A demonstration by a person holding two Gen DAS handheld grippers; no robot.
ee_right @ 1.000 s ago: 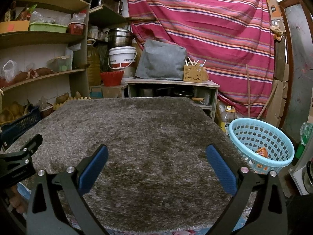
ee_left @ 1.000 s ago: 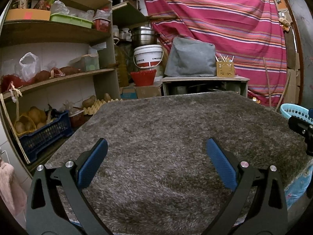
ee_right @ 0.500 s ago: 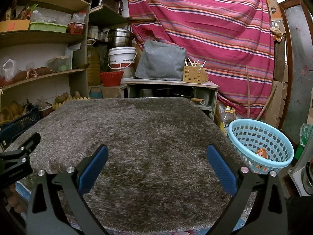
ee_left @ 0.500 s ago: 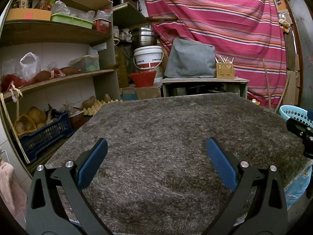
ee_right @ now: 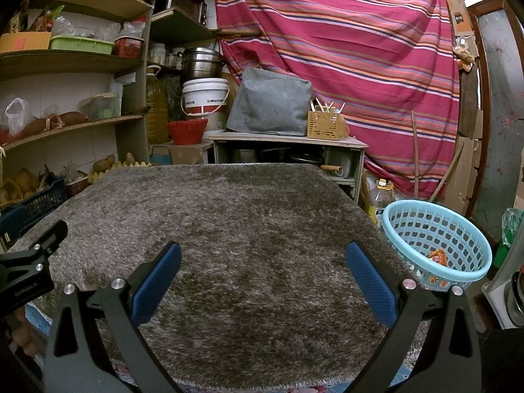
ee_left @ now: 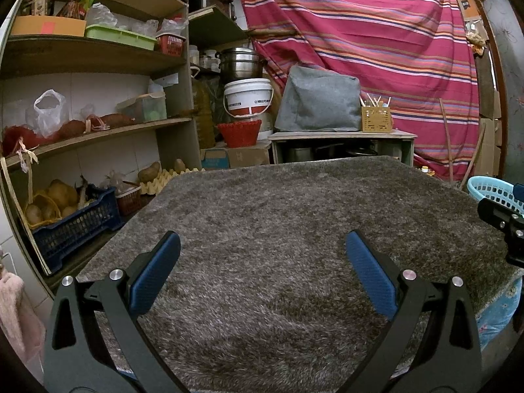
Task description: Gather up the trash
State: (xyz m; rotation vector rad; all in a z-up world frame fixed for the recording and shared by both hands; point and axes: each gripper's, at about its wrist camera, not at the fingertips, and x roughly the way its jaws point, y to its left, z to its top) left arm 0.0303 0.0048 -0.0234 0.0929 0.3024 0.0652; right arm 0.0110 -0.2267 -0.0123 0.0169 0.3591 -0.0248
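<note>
A shaggy grey rug [ee_left: 281, 229] [ee_right: 235, 229] covers the table in front of both grippers. My left gripper [ee_left: 262, 245] stands open above its near part, nothing between the blue pads. My right gripper [ee_right: 262, 252] is open too, and holds nothing. A light blue plastic basket [ee_right: 422, 229] sits off the table's right edge; an orange wrapper [ee_right: 439, 257] lies inside it. The basket's rim [ee_left: 491, 188] shows at the right of the left wrist view, behind part of the other gripper's body [ee_left: 504, 226]. I see no loose trash on the rug.
Wooden shelves [ee_left: 98, 131] with bags, potatoes and a dark blue crate [ee_left: 72, 226] line the left. Behind the table stands a low cabinet [ee_right: 288, 154] with a grey cover, a white bucket [ee_left: 249, 98] and a red bowl [ee_right: 186, 131]. A striped red cloth [ee_right: 344, 49] hangs behind.
Both grippers have stayed open and almost still; the views have shifted only slightly.
</note>
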